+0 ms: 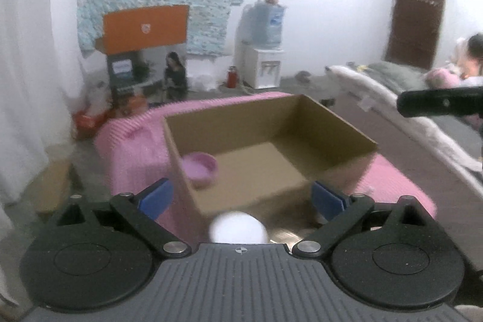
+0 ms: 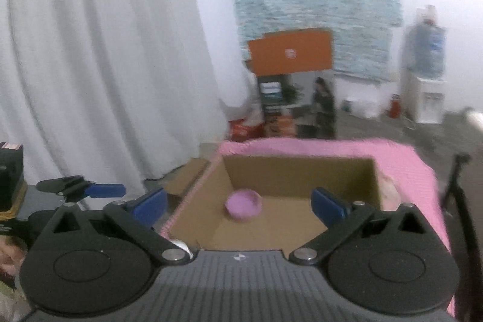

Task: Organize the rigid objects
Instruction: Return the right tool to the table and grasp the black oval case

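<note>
Both grippers hang over an open brown cardboard box (image 2: 271,219) that sits on a table draped in pink ribbed cloth (image 2: 407,165), each with its jaws spread wide and nothing between them. Inside the box a small round pink plastic bowl (image 2: 243,205) rests upright on the cardboard floor. From the right gripper (image 2: 240,205) the bowl lies straight ahead and below, almost centred in the gap between the jaws; being round, it offers no long axis to line up with. From the left gripper (image 1: 241,198) the same bowl (image 1: 200,169) sits ahead and toward the left jaw, tucked against the box's near-left wall. A blurred white rounded object (image 1: 238,228) shows right at the base of the left jaws, nearer the camera than the bowl; whether it lies inside the box cannot be told. The bowl is already in the box, so any next pick likely lies elsewhere.
</note>
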A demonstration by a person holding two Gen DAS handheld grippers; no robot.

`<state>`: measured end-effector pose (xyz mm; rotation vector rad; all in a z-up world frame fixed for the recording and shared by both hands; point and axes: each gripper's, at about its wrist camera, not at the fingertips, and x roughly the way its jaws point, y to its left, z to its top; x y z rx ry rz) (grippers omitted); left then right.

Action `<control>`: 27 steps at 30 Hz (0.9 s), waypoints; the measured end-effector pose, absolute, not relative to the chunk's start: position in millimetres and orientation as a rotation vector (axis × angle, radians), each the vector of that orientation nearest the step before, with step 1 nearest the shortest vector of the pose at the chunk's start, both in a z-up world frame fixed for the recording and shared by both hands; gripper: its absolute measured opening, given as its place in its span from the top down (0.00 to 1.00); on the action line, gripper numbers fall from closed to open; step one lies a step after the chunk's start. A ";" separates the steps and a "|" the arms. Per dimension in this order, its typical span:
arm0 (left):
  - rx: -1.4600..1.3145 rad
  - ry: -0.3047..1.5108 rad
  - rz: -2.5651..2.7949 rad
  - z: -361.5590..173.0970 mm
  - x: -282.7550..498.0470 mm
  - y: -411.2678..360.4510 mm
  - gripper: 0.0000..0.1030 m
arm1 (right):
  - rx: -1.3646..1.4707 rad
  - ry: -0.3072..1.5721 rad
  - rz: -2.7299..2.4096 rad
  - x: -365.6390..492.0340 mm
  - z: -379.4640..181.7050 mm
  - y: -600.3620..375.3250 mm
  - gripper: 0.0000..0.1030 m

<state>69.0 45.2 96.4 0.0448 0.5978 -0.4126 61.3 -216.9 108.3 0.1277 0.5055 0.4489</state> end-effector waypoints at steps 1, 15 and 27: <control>0.039 0.599 -0.426 91.0 64.1 42.0 0.04 | 0.142 0.498 0.424 49.7 101.8 -223.0 0.00; 0.189 0.823 -0.604 -7.2 45.9 -37.3 0.30 | 0.513 0.685 0.474 -20.1 -5.1 -271.8 0.09; 0.259 0.892 -0.659 -28.0 46.5 -57.4 0.53 | 0.740 0.952 0.387 -5.8 -85.6 -284.9 0.41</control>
